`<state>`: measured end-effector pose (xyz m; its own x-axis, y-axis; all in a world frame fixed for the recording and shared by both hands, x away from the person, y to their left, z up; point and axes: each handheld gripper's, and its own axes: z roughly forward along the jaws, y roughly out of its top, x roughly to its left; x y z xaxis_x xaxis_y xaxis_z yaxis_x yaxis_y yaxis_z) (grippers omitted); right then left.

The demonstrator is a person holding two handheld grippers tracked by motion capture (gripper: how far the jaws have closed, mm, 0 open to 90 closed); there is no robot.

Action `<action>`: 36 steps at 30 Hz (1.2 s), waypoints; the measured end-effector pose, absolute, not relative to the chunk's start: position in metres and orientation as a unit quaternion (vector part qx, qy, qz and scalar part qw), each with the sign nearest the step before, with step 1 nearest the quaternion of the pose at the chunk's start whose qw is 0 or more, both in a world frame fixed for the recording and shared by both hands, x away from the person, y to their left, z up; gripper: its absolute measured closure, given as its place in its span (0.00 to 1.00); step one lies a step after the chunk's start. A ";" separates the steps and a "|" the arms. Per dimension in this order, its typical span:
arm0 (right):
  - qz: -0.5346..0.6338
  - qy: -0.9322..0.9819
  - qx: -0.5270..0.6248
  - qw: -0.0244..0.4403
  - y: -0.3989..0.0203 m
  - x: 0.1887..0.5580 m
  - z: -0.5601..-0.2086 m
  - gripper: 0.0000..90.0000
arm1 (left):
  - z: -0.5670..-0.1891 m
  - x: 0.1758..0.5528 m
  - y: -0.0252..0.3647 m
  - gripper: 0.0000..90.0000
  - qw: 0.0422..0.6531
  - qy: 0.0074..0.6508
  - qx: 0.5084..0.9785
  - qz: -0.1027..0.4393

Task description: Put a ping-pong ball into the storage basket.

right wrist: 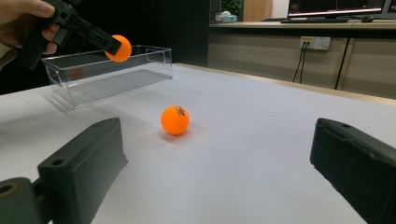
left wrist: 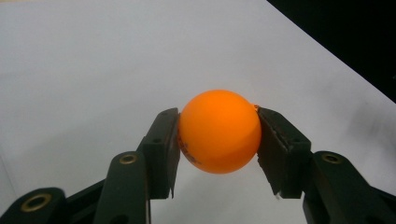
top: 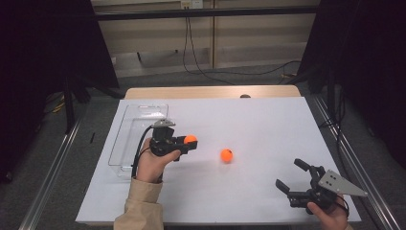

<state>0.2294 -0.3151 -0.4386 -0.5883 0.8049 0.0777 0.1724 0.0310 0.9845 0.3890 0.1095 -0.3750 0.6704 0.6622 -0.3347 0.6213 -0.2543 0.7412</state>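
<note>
So the left gripper (top: 187, 143) has an orange ball (top: 190, 139) pinched between its jaws. The left gripper view makes that really obvious: both pads press on the ball's sides, one each side, and the ball (left wrist: 219, 131) bulges out above and below them, with some dark print on its lower left. What that close-up can't tell you is how high the thing is, since all you get behind it is plain white worktop (left wrist: 93, 70). The right gripper view sorts that out: the held ball (right wrist: 118, 48) sits up in the air, off the surface, in front of the clear plastic box (right wrist: 112, 70) as seen from that angle. From the high view the box (top: 139, 129) lies along the left edge of the worktop (top: 268, 124), and the held ball is just to the right of it, not over it as far as I can tell.

There's a second orange ball (top: 226, 155) lying loose on the white sheet, roughly mid-table, between the two grippers but nearer the left one. The right gripper view shows it (right wrist: 175, 120) sitting on the surface ahead of the jaws, well apart from them, with a small dark logo on top.

The right gripper (top: 293, 177) is down at the near right corner, jaws spread wide with nothing between them, held in the person's right hand (top: 330, 215).
</note>
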 end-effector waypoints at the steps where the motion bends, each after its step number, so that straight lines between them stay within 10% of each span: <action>1: 0.592 0.666 0.366 0.267 -0.315 0.229 -0.439 0.03 | -0.375 0.389 0.110 0.57 0.457 0.407 0.790 0.024; 36: 0.591 0.667 0.366 0.267 -0.315 0.230 -0.439 0.03 | -0.372 0.392 0.130 0.57 0.454 0.425 0.782 0.036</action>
